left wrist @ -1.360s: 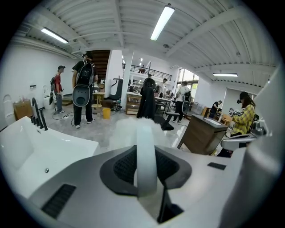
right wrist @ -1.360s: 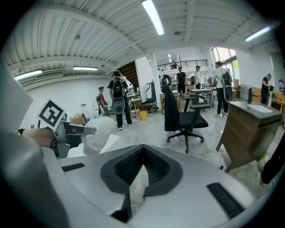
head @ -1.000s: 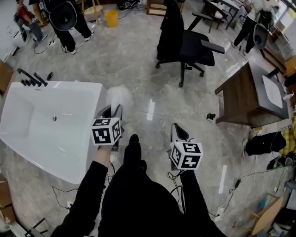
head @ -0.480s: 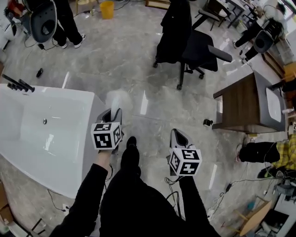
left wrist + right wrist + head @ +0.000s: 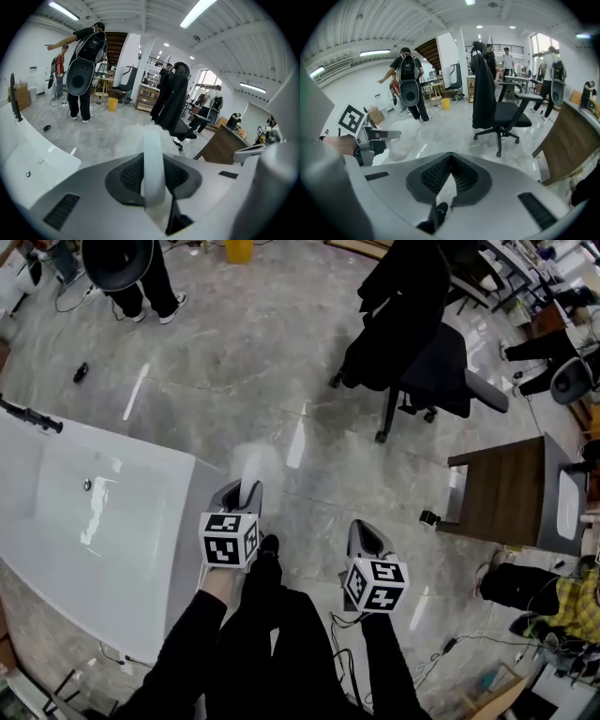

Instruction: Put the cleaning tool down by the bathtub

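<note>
White slim handle of the cleaning tool (image 5: 153, 164): pinched between your left gripper's (image 5: 152, 187) jaws, fluffy head forward, carried above the floor (image 5: 309, 456) just beside the bathtub (image 5: 56, 512) corner. Right gripper (image 5: 449, 180): jaws together, nothing in them. Risks: release from this height and the light tool likely bounces or rolls away from the tub; swing left and the head may land inside it; the smooth handle could pivot in so narrow a pinch.

bathtub (image 5: 141, 512) left, office chair (image 5: 450, 371) ahead, desk (image 5: 502, 493) right
</note>
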{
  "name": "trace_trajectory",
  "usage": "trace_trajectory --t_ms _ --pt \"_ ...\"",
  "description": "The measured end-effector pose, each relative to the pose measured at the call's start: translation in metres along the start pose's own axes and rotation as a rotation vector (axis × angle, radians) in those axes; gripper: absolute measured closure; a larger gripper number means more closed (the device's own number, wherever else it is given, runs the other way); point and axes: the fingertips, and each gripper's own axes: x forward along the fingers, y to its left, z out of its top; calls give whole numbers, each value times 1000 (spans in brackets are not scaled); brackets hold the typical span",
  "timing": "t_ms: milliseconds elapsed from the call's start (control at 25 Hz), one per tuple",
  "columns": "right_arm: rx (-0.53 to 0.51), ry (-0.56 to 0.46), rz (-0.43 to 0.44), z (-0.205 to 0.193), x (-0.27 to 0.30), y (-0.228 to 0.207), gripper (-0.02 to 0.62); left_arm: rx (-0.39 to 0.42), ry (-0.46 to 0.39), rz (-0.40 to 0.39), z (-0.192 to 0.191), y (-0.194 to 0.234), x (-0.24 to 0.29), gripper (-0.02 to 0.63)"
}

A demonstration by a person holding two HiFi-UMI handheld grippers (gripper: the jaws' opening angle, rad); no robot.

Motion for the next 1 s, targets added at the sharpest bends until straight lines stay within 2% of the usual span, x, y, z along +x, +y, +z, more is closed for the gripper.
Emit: trace_trajectory --t_ms 280,640,1000 --pt "-43 40 19 -4 73 -15 594 -4 2 16 -22 20 51 511" --pt "-154 13 65 -44 200 -40 594 0 -17 39 -106 58 152 511" --pt "-192 -22 138 -81 318 -52 595 1 -43 89 -158 114 254 511"
